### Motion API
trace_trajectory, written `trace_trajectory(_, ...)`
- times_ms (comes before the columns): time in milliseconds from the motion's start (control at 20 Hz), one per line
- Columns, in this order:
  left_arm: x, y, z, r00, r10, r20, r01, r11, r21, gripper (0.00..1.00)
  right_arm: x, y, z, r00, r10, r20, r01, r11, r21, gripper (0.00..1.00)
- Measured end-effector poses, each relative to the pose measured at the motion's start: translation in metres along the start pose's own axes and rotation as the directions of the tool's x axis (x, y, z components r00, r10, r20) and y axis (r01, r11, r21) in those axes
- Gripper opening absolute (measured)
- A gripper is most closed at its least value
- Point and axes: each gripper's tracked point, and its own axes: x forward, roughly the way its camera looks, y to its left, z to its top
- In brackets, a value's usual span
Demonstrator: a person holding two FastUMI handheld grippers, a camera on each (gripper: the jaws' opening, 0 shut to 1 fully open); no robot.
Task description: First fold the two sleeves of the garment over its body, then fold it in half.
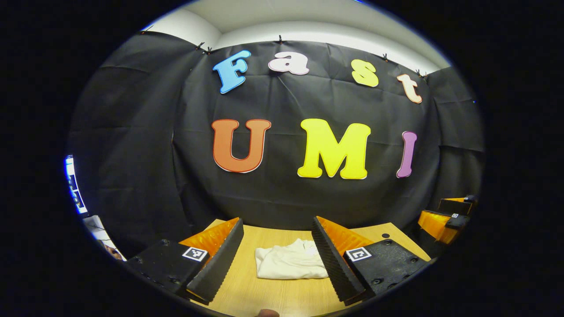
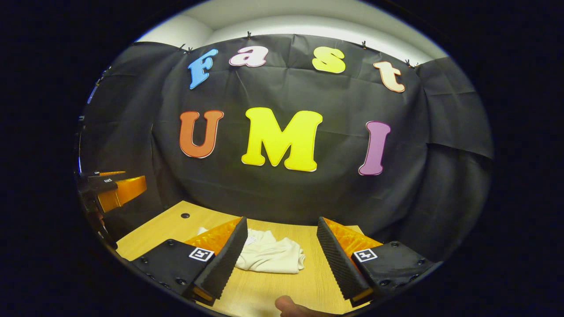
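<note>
Left claw [image 1: 277,259] open at bottom of left gripper view, holding nothing; right claw [image 2: 282,259] likewise in right gripper view. Garment [image 1: 288,262] lies compact on surface [image 1: 273,295], lower centre, between fingers. Folding looks complete; nothing left.

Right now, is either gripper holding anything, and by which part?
Nothing is held. Both the left gripper and right gripper are open above the table; the garment lies free.
</note>
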Motion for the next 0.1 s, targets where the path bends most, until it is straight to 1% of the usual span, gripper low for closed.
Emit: trace_trajectory(100, -0.0034, -0.0067, 0.0013, 1.000, -0.021, 0.004, 0.021, 1.000, -0.012, 0.98, -0.0019, 0.0050, 0.0019, 1.000, 0.001, 0.010, 0.000, 1.000, -0.016, 0.99)
